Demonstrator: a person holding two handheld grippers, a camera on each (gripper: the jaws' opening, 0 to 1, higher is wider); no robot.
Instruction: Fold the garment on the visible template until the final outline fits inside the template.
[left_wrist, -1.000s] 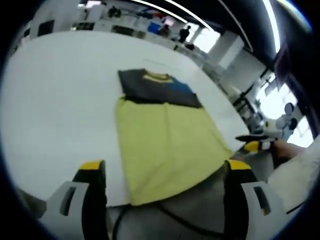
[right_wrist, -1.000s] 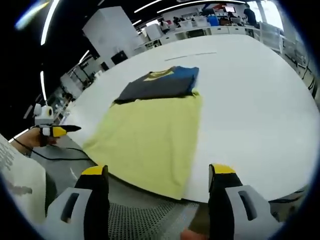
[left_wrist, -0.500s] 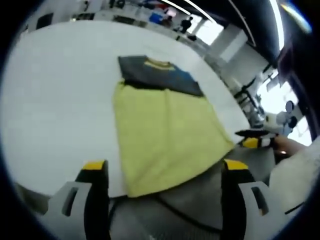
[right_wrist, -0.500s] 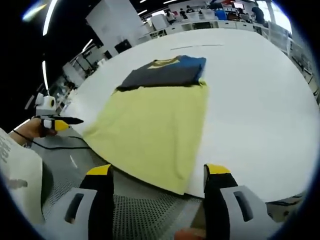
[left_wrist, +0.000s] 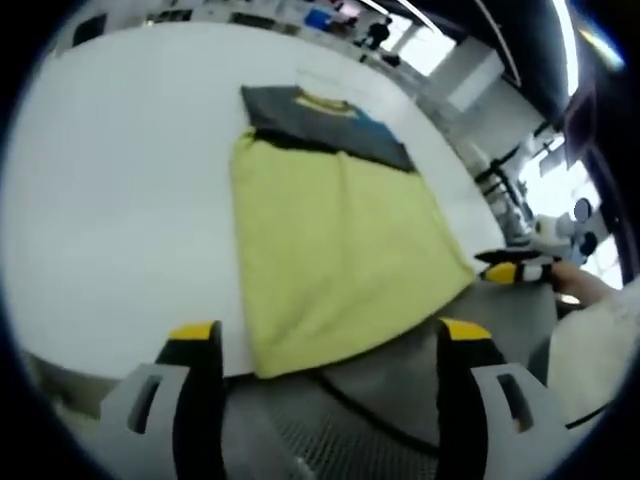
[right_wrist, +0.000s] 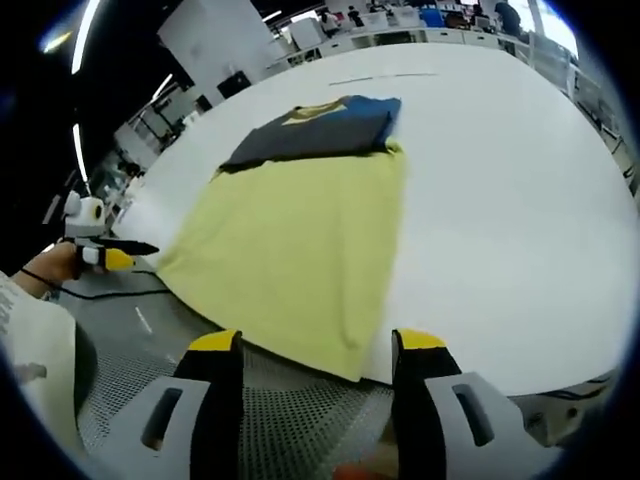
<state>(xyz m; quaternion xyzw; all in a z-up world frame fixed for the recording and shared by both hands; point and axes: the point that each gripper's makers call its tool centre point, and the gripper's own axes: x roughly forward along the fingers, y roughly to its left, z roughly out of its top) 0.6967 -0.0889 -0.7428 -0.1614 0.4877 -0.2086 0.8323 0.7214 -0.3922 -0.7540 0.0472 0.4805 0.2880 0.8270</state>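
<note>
White table (left_wrist: 110, 200) carries the yellow template (left_wrist: 335, 255); the folded dark T-shirt (left_wrist: 320, 125) lies at its far end. Both my left gripper (left_wrist: 325, 385) and right gripper (right_wrist: 315, 390) hang spread and empty off the template's near edge.

Both views face the garment (left_wrist: 330, 230) from the table's (right_wrist: 500, 200) near edge.

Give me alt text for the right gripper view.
A yellow sheet lies flat on a white table with a folded dark garment at its far end. The right gripper hovers open before the sheet's near edge; the left gripper is at left.
</note>
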